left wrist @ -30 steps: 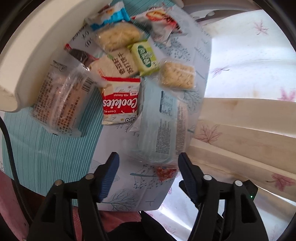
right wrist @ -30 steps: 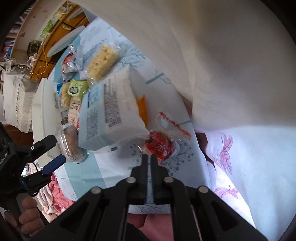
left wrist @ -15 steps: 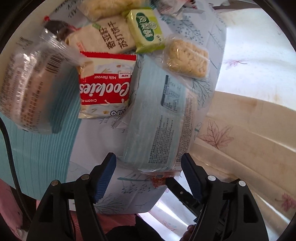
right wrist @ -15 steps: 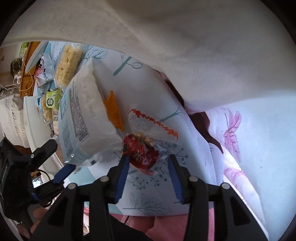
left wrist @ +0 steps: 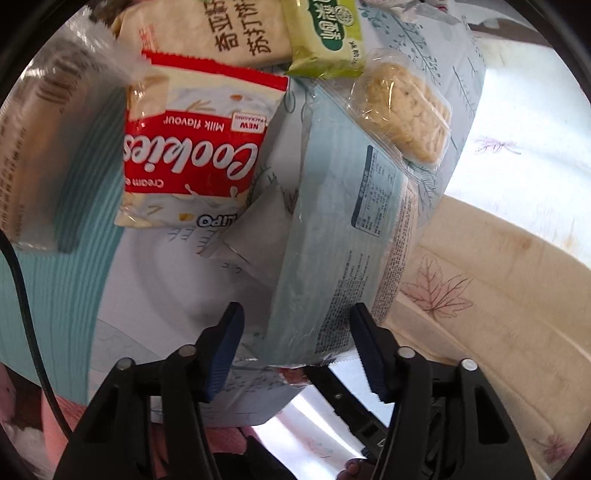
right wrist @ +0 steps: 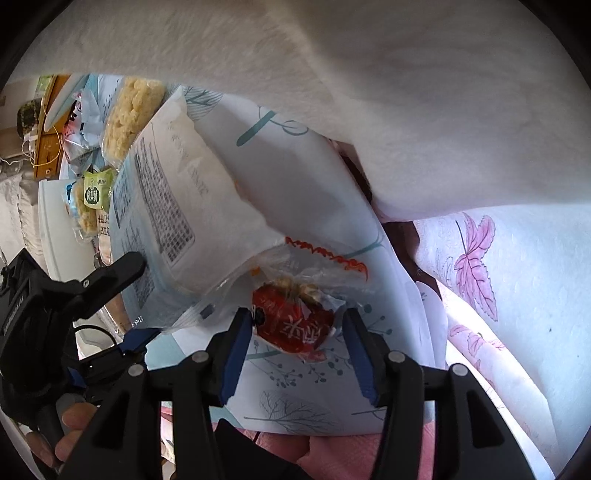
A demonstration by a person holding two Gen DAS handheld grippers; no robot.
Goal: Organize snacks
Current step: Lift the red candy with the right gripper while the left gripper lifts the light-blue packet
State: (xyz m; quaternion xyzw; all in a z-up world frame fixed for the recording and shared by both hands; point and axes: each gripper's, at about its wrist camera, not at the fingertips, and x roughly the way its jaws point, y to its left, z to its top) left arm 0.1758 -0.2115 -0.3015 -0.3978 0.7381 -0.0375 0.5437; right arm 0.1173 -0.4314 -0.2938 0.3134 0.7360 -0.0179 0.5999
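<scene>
A large pale blue packet (left wrist: 343, 229) lies on the printed cloth (left wrist: 147, 295). Its near end sits between the jaws of my left gripper (left wrist: 295, 332). These jaws are closing; the right pad is at the wrapper and a gap remains on the left. The right wrist view shows the same packet (right wrist: 166, 192) with the left gripper (right wrist: 136, 301) astride its end. A small red snack packet (right wrist: 291, 325) in a clear wrapper lies between the jaws of my right gripper (right wrist: 297, 332). They are opening and do not press on it.
Beyond the blue packet lie a red Cookies packet (left wrist: 192, 155), a green packet (left wrist: 325, 33), a clear-wrapped crisp cake (left wrist: 406, 114) and a beige cracker packet (left wrist: 221, 33). A clear-wrapped pack (left wrist: 37, 147) is at left. Leaf-print bedding (left wrist: 480, 295) borders the cloth; white fabric (right wrist: 369, 92) overhangs.
My left gripper sank toward the blue packet, came astride its near end and narrowed. My right gripper went from shut to open and dropped around the red packet.
</scene>
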